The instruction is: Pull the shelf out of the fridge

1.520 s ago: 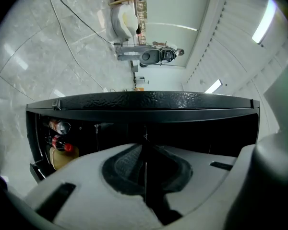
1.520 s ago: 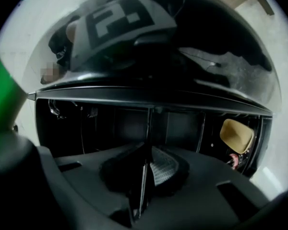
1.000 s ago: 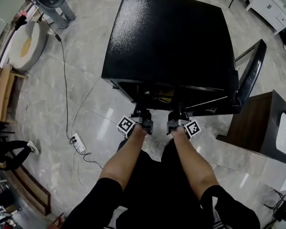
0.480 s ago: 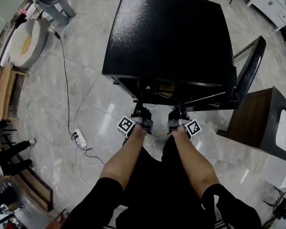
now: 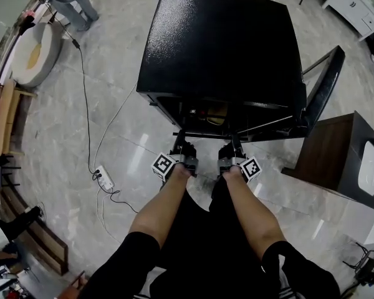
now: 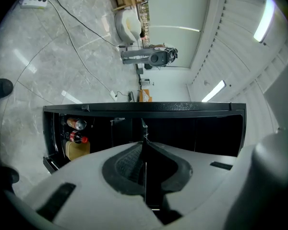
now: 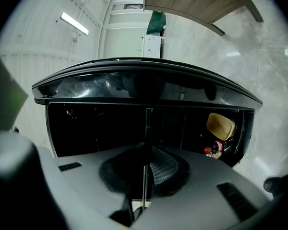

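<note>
Left gripper and right gripper are both clenched on the thin shelf edge at the black fridge's open front.

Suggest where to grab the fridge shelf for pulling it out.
Front edge of the shelf, from the fridge's open front. It is a thin flat plate, so pinch across its thickness, left gripper and right gripper spaced apart, as now.

Both bare forearms, left and right, are stretched out side by side toward the fridge. The left gripper and right gripper are held just in front of the fridge's open front, each clamped pretty much closed on the shelf's thin front edge.
</note>
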The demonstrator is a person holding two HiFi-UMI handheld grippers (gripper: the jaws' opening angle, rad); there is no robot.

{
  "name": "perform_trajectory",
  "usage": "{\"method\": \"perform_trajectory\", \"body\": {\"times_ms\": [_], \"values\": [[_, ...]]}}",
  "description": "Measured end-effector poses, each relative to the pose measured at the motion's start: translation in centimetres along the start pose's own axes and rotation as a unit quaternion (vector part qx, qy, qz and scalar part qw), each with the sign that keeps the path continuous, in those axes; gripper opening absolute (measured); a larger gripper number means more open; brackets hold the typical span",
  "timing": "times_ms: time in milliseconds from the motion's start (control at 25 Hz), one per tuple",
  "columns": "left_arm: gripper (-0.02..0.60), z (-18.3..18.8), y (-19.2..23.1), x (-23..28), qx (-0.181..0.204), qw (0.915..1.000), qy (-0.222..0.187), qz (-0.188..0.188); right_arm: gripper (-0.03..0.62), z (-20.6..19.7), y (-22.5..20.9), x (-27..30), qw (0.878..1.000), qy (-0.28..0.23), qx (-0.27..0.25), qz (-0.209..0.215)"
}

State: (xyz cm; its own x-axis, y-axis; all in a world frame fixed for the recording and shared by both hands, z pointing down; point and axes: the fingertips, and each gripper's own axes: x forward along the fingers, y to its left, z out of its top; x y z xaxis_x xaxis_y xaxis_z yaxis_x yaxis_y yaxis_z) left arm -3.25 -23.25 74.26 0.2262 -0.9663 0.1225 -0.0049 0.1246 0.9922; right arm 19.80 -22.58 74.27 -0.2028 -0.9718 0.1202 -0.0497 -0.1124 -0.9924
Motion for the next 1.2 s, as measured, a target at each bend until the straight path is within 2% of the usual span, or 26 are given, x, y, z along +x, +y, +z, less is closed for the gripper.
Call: {"method": "perform_trajectory", "body": {"times_ms": [760,1200], "values": [[0.035,-0.2,-0.2,-2.1,0.004,1.0,-0.003,0.002,0.037,-0.8,-0.1,-1.9,1.0,0.019,0.011,-0.015],[0.035,-0.6,0.3,-3.2,0.009,0.9999,-0.008,0.003,0.037,-0.7,-0.3,-2.8,1.0,0.028,0.009,-0.007]]}}
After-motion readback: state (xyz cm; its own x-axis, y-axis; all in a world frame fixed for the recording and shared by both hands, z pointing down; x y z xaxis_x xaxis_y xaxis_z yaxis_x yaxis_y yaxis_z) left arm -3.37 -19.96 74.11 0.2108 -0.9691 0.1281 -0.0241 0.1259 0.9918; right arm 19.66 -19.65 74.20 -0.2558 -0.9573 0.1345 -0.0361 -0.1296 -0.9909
